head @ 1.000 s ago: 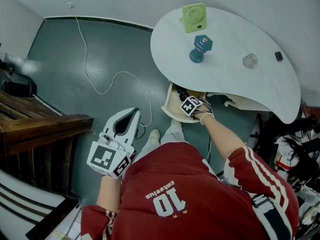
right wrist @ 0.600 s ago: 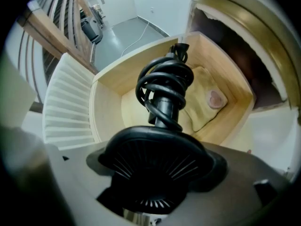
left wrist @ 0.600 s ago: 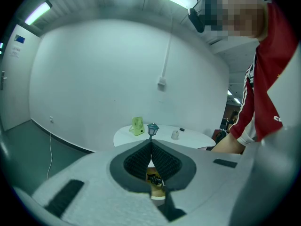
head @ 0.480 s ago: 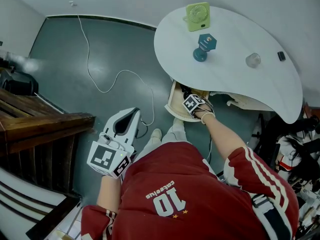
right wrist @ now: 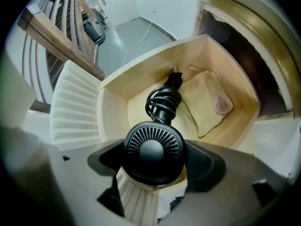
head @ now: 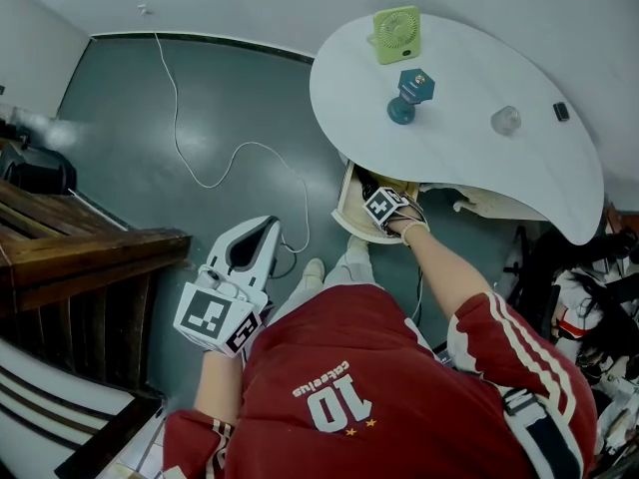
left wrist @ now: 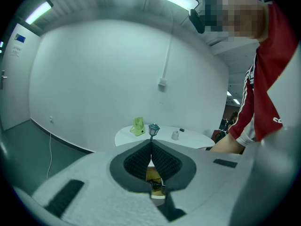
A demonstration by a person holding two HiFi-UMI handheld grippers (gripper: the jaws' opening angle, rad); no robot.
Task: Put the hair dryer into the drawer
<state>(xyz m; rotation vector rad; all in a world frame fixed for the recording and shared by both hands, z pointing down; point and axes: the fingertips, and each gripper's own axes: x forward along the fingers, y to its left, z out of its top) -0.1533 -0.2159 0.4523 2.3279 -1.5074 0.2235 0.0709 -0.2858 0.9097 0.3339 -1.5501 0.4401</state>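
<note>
Right gripper view | right gripper (right wrist: 156, 163) closing on hair dryer (right wrist: 153, 147) — over drawer (right wrist: 141, 76)

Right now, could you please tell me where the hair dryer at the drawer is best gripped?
Grip the hair dryer across its round body, just under the rear grille, from straight above: the grille faces up, and the cord-wrapped handle juts sideways into the drawer, clear of that grip.

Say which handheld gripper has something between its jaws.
The right gripper: its jaws have just been closing on the black hair dryer above the wooden drawer. The left gripper is shut, empty.
</note>
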